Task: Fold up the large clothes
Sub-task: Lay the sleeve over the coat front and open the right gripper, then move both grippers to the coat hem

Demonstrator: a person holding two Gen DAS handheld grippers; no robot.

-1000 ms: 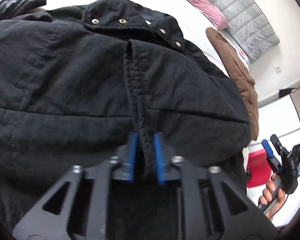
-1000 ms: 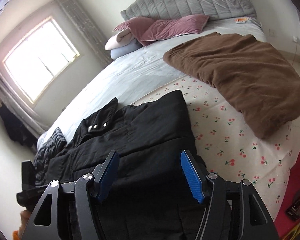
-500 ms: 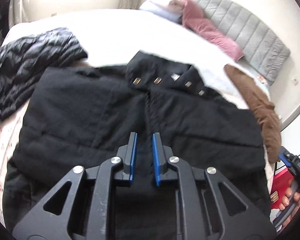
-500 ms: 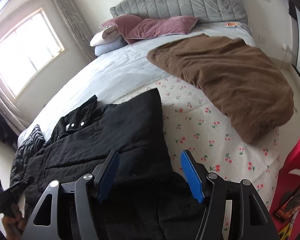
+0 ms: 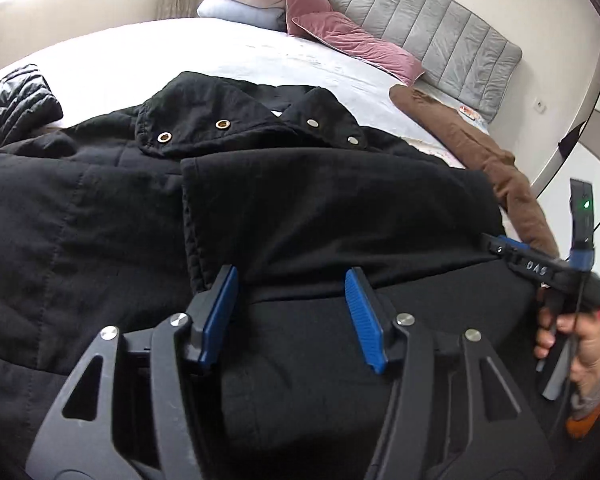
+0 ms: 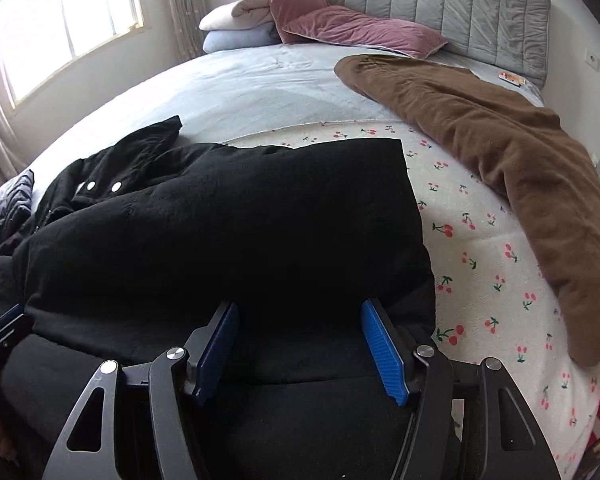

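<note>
The black padded jacket [image 5: 300,208] lies partly folded along the near edge of the bed [image 6: 260,80]. Left gripper [image 5: 292,312] and right gripper [image 6: 300,344] hover over it, fingers spread, holding nothing. Judged bulky, soft, moderately heavy; grip at seamed hem corners.

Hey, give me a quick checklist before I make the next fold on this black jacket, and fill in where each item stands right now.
1. Left claw open, holding nothing: ok.
2. Right claw open, holding nothing: ok.
3. Black jacket has its side folded over the front: ok.
4. Snap collar lying flat: not ok, bunched.
5. Brown blanket apart from the jacket: ok.
6. Bottom hem lined up: cannot tell, hidden.
</note>
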